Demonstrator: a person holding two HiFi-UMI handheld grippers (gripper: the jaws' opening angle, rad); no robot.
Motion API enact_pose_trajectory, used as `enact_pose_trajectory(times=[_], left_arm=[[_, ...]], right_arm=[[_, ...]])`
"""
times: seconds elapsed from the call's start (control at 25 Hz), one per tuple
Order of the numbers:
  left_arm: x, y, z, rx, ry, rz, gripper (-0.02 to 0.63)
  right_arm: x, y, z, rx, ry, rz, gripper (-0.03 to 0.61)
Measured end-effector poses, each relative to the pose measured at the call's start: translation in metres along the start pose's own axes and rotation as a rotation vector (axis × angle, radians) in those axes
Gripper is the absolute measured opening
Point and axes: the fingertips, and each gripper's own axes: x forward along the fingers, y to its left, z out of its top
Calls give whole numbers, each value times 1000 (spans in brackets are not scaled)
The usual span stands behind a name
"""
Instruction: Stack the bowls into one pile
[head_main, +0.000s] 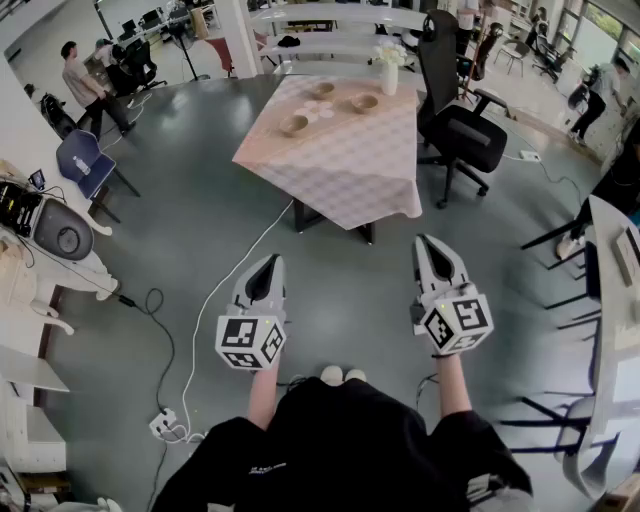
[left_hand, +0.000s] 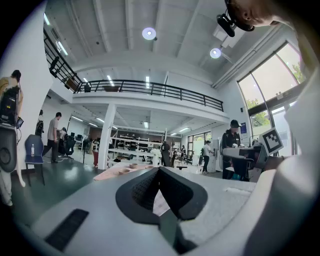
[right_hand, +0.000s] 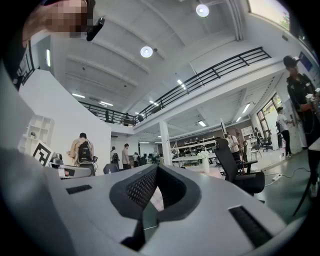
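Note:
Three tan bowls stand apart on a table with a pink checked cloth (head_main: 340, 165) far ahead of me: one bowl (head_main: 294, 125) at the left, one bowl (head_main: 365, 102) at the right, one bowl (head_main: 322, 89) further back. My left gripper (head_main: 268, 262) and right gripper (head_main: 428, 243) are held level over the floor, well short of the table. Both are shut with nothing between the jaws. In the left gripper view the jaw tips (left_hand: 159, 172) meet, and two bowls (left_hand: 123, 171) show small beyond them. The right gripper (right_hand: 156, 170) points at the table too.
A white vase with flowers (head_main: 388, 70) stands at the table's far edge. A black office chair (head_main: 460, 130) is at its right. White cables (head_main: 215, 300) and a power strip (head_main: 163, 424) lie on the grey floor. Desks line both sides; people stand about.

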Motion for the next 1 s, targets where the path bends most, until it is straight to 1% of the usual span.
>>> enact_pose_trajectory(times=[0.12, 0.32, 0.52, 0.72, 1.0], left_arm=[[1, 7, 3, -4, -3, 11, -3], [10, 4, 2, -6, -2, 20, -3], [18, 1, -1, -11, 6, 34, -3], [25, -6, -10, -23, 27, 25, -3], [36, 5, -22, -47, 45, 67, -3]], right_arm=[[4, -1, -1, 5, 5, -15, -9], [8, -15, 0, 26, -8, -29, -9], [12, -23, -3, 48, -8, -14, -9], [23, -21, -12, 32, 12, 14, -9], [42, -29, -23, 62, 8, 22, -9]])
